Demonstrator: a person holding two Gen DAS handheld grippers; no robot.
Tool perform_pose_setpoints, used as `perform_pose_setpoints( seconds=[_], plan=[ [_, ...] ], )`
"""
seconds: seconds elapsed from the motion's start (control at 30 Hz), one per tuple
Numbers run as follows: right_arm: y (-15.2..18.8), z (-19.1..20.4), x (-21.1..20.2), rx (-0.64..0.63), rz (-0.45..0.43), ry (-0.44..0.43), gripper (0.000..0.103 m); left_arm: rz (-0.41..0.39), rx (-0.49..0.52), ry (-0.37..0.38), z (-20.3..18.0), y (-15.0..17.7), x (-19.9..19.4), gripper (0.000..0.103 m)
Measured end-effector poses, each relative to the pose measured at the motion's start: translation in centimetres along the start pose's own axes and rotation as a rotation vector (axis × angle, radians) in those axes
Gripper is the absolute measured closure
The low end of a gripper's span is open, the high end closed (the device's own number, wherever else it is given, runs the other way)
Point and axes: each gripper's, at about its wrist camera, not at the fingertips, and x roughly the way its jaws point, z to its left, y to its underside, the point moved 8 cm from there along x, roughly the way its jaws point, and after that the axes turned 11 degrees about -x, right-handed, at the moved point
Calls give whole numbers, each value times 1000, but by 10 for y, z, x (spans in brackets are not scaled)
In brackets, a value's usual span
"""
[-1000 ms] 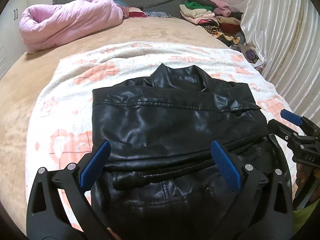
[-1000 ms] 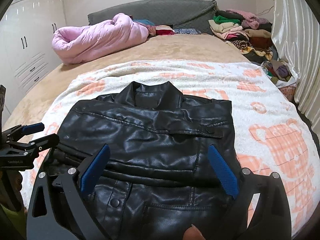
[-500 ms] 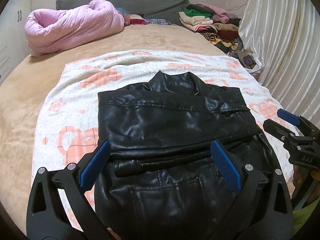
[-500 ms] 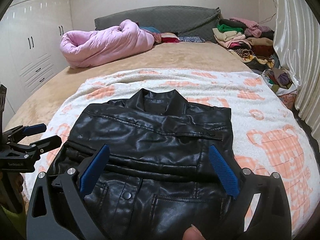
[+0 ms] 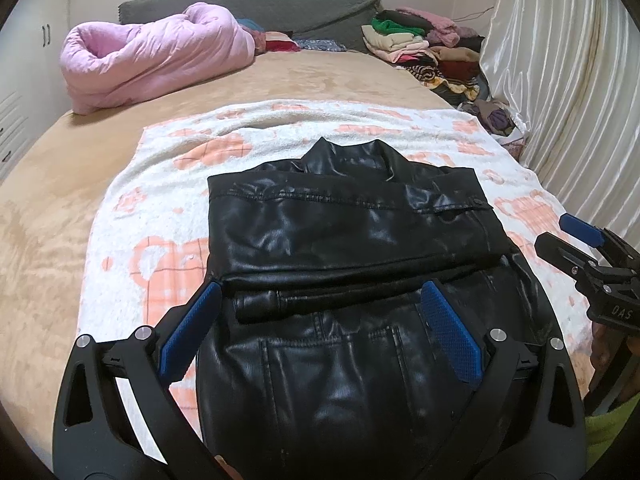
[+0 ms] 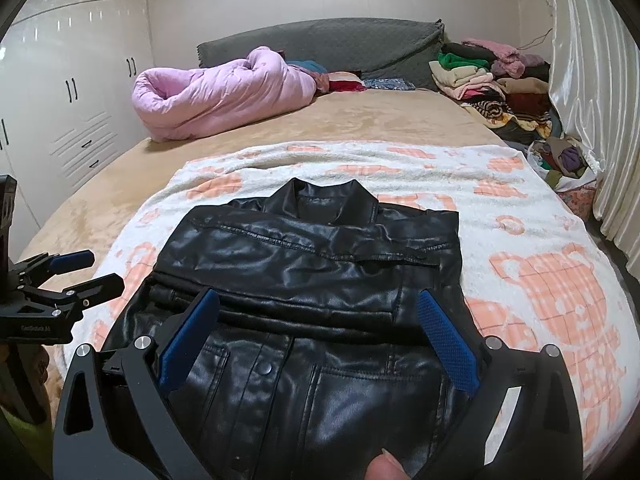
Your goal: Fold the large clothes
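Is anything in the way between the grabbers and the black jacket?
No, nothing shows in the way. The jacket lies alone on the blanket, right under the open left gripper and open right gripper. The pink quilt and clothes pile sit far behind it.

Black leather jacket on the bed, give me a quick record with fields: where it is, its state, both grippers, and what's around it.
item: black leather jacket
location: on the white and orange blanket, on the bed
state: partly folded, collar at far end
left gripper: open, holds nothing
right gripper: open, holds nothing
surroundings: pink quilt, pile of clothes by the curtain
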Motion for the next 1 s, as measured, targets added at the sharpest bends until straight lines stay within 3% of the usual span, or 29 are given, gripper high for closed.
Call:
perform_pose_setpoints(
  seconds=[0.63,1.0],
  plan=[
    [34,-3,-35,5,-11,-20,4,22,-38,-53,15,32,-18,10],
    [78,-13,-45,-1,52,-14,4,50,-56,-90,29,55,-22,10]
  ],
)
